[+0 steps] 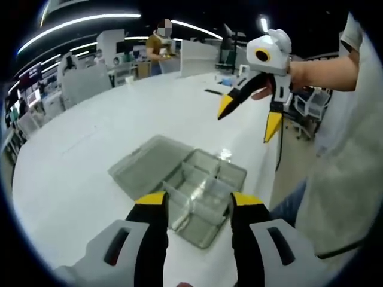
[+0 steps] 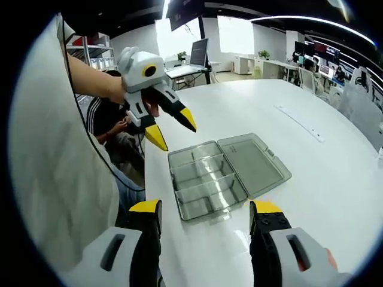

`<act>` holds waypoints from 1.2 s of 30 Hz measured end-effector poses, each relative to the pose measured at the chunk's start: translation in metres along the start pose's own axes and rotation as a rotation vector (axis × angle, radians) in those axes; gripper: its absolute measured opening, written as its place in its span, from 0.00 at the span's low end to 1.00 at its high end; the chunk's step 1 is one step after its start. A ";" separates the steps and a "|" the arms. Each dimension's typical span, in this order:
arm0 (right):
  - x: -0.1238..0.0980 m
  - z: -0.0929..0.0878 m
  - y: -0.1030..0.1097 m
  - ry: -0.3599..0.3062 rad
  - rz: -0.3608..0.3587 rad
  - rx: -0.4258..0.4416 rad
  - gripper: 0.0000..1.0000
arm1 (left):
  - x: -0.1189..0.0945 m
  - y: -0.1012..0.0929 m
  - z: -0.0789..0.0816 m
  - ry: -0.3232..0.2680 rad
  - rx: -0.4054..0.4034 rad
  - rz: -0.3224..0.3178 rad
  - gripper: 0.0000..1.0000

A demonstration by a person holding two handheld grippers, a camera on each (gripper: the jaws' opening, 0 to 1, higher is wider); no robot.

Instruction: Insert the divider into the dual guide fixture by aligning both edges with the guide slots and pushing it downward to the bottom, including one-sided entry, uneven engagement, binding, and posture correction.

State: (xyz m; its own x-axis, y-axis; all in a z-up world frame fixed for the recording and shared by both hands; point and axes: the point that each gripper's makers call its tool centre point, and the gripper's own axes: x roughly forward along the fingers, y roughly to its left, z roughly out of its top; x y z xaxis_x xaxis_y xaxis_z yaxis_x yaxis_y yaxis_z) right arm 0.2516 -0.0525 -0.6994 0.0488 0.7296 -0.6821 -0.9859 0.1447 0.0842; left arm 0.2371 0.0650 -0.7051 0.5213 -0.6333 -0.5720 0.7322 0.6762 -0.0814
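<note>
A clear plastic compartment box lies on the white table, its lid folded flat open beside it. Clear partitions stand inside the tray and split it into cells. My left gripper hovers open above the box's near side, with nothing between its jaws; in the right gripper view this left gripper hangs in the air over the table edge. My right gripper is open and empty too, and in the left gripper view this right gripper is raised beyond the box.
The box sits close to the table edge, where the person holding the grippers stands. A seated person is beyond that edge and another person stands at the far end. A thin strip lies on the table. Office chairs stand nearby.
</note>
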 end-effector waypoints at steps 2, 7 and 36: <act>-0.001 -0.002 -0.001 0.003 -0.003 0.001 0.56 | 0.001 0.000 -0.001 -0.001 -0.004 0.000 0.40; -0.001 -0.009 -0.004 0.012 -0.005 0.008 0.56 | 0.003 -0.002 0.000 -0.003 -0.005 -0.004 0.41; 0.009 -0.060 -0.029 0.093 -0.015 0.053 0.51 | 0.008 -0.005 0.005 -0.003 0.001 -0.012 0.40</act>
State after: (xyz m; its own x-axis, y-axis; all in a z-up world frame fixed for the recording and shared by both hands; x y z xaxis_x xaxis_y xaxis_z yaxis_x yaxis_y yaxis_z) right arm 0.2715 -0.0900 -0.7514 0.0463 0.6619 -0.7482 -0.9752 0.1923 0.1098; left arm 0.2401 0.0542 -0.7050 0.5140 -0.6427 -0.5682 0.7389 0.6681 -0.0872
